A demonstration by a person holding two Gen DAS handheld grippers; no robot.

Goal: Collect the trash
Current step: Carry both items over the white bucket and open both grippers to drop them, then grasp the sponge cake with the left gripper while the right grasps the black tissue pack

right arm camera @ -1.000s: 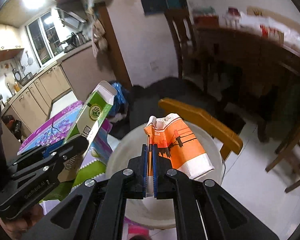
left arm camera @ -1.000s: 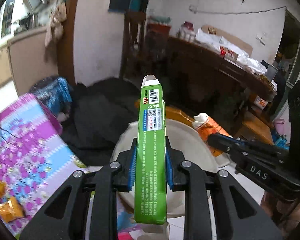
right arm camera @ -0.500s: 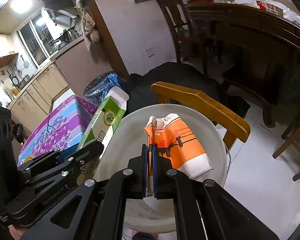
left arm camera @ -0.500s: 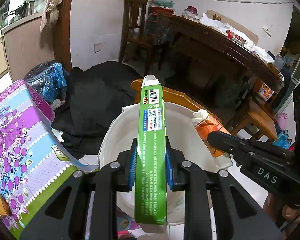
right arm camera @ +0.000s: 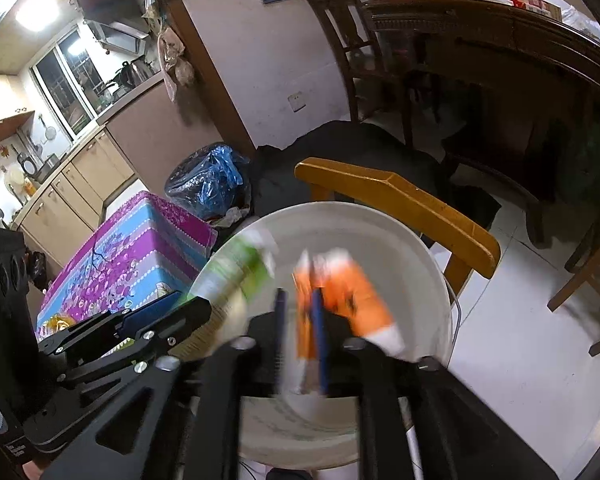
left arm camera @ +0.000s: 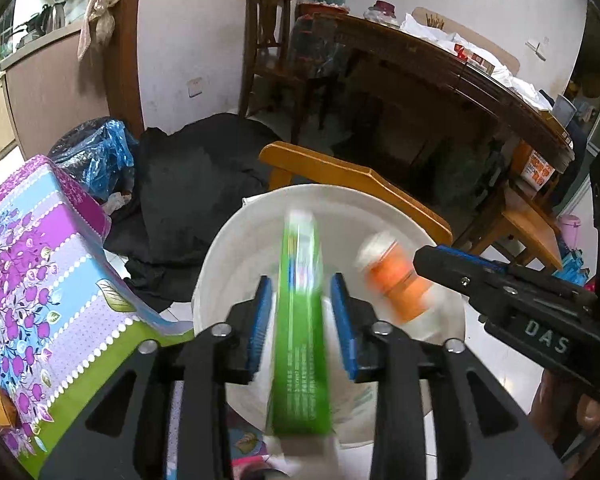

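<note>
A white bucket [left arm camera: 228,248] stands on the floor below both grippers; it also shows in the right wrist view [right arm camera: 424,256]. My left gripper [left arm camera: 302,322] is open, its blue pads clear of the green carton [left arm camera: 300,340], which is blurred and dropping between them into the bucket. My right gripper [right arm camera: 300,332] is open too, and the blurred orange carton [right arm camera: 344,292] slips from between its pads over the bucket. The orange carton [left arm camera: 394,280] and the right gripper [left arm camera: 460,268] show at the right of the left wrist view. The green carton [right arm camera: 236,276] and left gripper [right arm camera: 168,316] show at the left of the right wrist view.
A yellow wooden chair back [left arm camera: 356,184] stands just behind the bucket. A table with a purple and blue flowered cloth [left arm camera: 32,264] is at the left. A blue plastic bag [left arm camera: 108,156] and a black cloth [left arm camera: 196,176] lie on the floor behind. A dark wooden table [left arm camera: 440,76] stands at the back right.
Both grippers have opened over the bucket. The green carton and the orange carton have been let go and are falling, blurred, into the bucket.
</note>
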